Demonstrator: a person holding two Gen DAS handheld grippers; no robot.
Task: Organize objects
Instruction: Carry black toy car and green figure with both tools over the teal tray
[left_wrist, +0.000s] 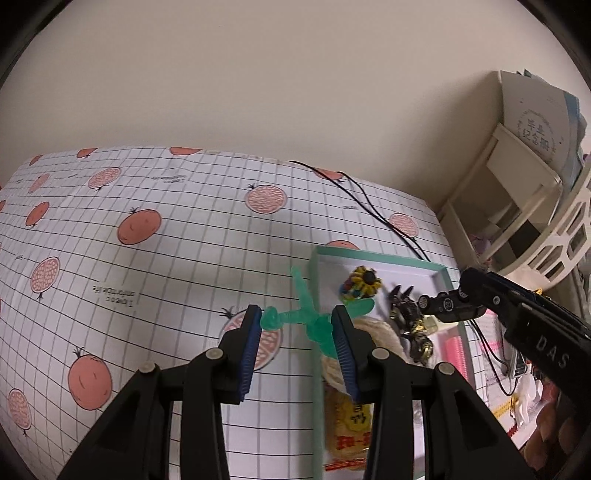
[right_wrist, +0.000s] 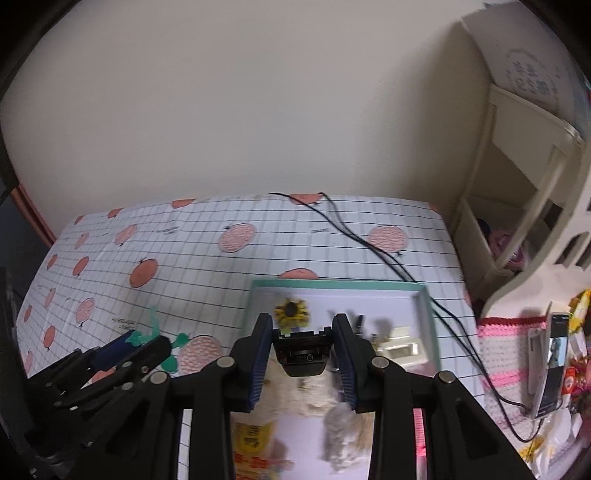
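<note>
— On the counter (right_wrist: 221, 280)?
— Tray (right_wrist: 340, 285) toward the right, cable (right_wrist: 369, 243) trailing behind and beside it.
— In the tray?
— Flower (right_wrist: 291, 312) at the back, yarn (left_wrist: 373, 328) nearer, snack packet (left_wrist: 349, 432) nearest.
— Right of the counter?
— Shelf (right_wrist: 517, 206), against the wall (right_wrist: 258, 110).

My left gripper (left_wrist: 297, 325) tilts steeply downward, its blue pads (left_wrist: 341, 343) clamping a green figure (left_wrist: 306, 317). My right gripper (right_wrist: 303, 343) (tilted likewise) pinches a black toy car (right_wrist: 302, 350), jaws nearly closed.
</note>
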